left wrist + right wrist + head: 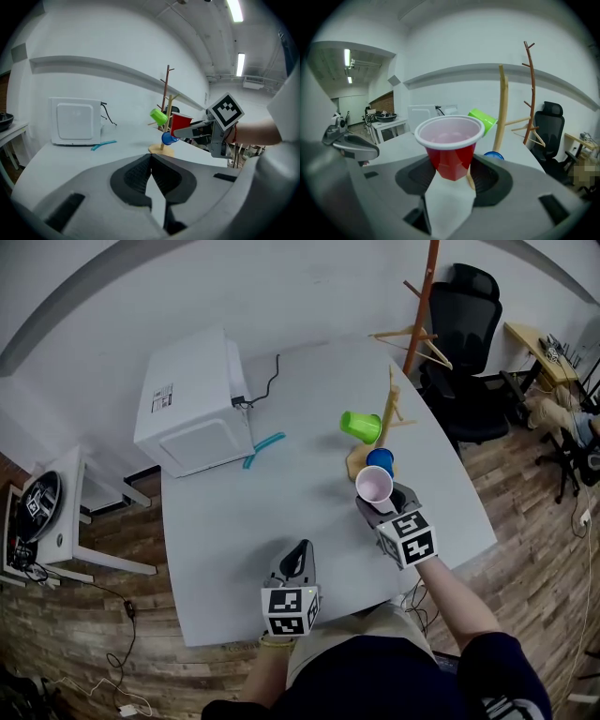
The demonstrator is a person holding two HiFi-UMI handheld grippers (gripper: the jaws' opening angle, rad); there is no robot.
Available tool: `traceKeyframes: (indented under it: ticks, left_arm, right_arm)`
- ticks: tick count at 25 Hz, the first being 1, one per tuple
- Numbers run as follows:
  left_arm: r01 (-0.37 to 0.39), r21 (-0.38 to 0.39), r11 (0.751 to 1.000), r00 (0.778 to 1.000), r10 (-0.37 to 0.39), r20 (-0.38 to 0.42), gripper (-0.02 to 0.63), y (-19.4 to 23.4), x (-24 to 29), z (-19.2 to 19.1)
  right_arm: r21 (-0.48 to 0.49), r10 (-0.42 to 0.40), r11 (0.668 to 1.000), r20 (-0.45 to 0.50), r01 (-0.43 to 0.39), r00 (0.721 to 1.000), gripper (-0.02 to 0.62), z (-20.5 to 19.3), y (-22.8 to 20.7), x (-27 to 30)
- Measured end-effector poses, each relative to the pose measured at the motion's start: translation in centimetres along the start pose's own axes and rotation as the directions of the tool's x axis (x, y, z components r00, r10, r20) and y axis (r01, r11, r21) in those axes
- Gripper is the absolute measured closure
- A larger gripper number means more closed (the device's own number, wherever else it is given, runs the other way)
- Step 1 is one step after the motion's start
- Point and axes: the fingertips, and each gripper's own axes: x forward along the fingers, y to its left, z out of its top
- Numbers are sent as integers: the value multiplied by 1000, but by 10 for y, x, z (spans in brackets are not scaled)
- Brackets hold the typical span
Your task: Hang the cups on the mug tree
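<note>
White tabletop [281, 521] carries the tree [391, 401] near its far right edge, green cup [360, 426] and blue cup [380, 461] on it, so my right gripper [379, 506] clamps the red cup [374, 486] by its base just before it, mouth free for a peg, I judge, while my left gripper [298, 559] hangs closed, empty, near the front edge.

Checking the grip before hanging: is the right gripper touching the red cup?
Touching. The right gripper view shows the right gripper with its jaws closed against the lower sides of the red cup, which stands upright between them.
</note>
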Motion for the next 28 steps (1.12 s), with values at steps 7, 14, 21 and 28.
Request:
traceKeyframes:
  ticks: [7,14,21,28]
  left_arm:
    - [30,30,999,1000,-30,-5,586,-11,5,5]
    - [40,50,998,999,-39,-13,586,-18,9,4]
    - [24,46,999,999,-22,-24,586,-13,8,2]
    - [3,38,999,1000,-2,-30,586,-5,5,-1]
  right_arm:
    - [3,-54,999,10,54,999,354,-2,-25,-13]
    - [1,-95,995,-9,95,995,354,0,-49,-20]
    - [-39,-143,989,-40,141,989,354,-1,-85,-16]
    - [-28,-184,983,-72,182,980,354,-2,-117,-9]
